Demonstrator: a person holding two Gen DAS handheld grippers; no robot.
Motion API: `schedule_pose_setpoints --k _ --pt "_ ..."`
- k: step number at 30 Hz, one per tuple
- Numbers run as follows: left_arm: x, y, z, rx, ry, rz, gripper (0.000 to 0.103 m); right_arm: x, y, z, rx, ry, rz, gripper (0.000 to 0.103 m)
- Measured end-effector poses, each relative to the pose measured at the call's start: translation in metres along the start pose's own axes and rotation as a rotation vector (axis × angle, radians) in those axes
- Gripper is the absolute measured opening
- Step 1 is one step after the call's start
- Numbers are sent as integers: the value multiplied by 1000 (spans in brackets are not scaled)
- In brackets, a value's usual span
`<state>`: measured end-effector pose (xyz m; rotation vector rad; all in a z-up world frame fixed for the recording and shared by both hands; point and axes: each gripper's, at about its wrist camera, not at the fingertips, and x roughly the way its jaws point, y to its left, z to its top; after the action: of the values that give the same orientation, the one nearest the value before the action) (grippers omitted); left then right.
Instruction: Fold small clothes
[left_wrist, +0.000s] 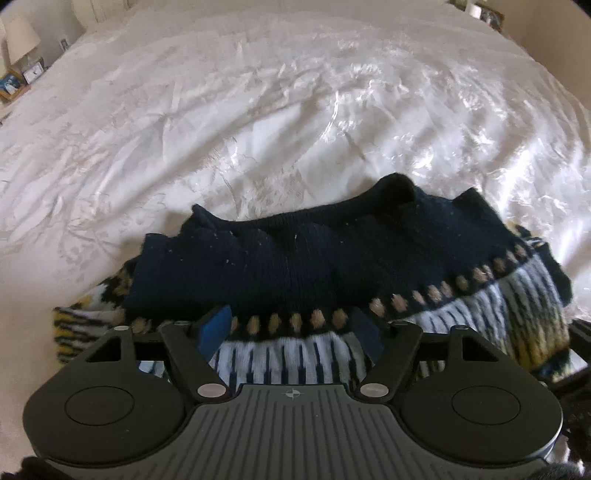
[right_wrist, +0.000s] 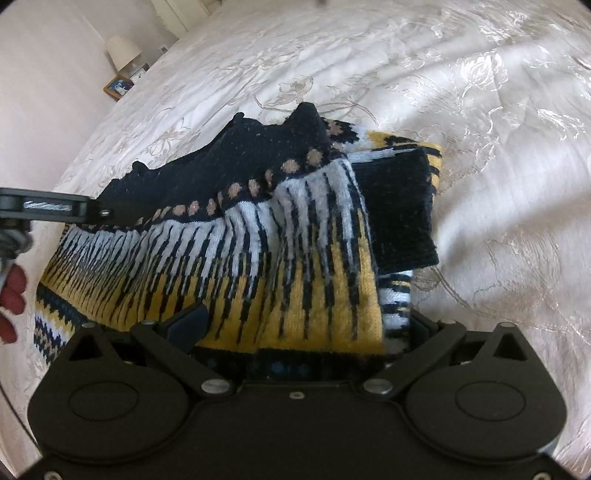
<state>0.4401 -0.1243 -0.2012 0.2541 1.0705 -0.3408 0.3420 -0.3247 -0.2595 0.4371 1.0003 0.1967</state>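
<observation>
A folded knitted sweater (left_wrist: 332, 266), navy at the top with a row of tan dots and white, navy and yellow stripes below, lies on the white bedspread (left_wrist: 258, 110). My left gripper (left_wrist: 291, 328) hovers over its near striped part. Its blue-padded fingers (left_wrist: 216, 325) stand apart and press on nothing. In the right wrist view the sweater (right_wrist: 280, 229) fills the middle, with a navy cuff (right_wrist: 399, 206) folded over its right side. My right gripper (right_wrist: 303, 325) is wide open over the yellow hem, and cloth hides its right finger. The left gripper's side (right_wrist: 55, 210) juts in from the left.
A hand in red (right_wrist: 11, 295) shows at the left edge of the right wrist view. A bedside lamp (right_wrist: 122, 51) and a framed picture (right_wrist: 118, 86) stand beyond the bed's far left corner. The embroidered bedspread (right_wrist: 480, 147) stretches wide beyond and right of the sweater.
</observation>
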Motion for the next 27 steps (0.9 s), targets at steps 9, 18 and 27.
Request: schedule_pose_setpoints --k 9,18,27 --pt "-18 -13 -36 32 14 16 71 0 -1 0 -10 6 15 103" --pt "18 -18 -61 12 85 23 91 -4 -11 2 19 6 72 103" --pt "33 -6 -57 -9 85 13 103 -8 -42 4 202 -24 207 103"
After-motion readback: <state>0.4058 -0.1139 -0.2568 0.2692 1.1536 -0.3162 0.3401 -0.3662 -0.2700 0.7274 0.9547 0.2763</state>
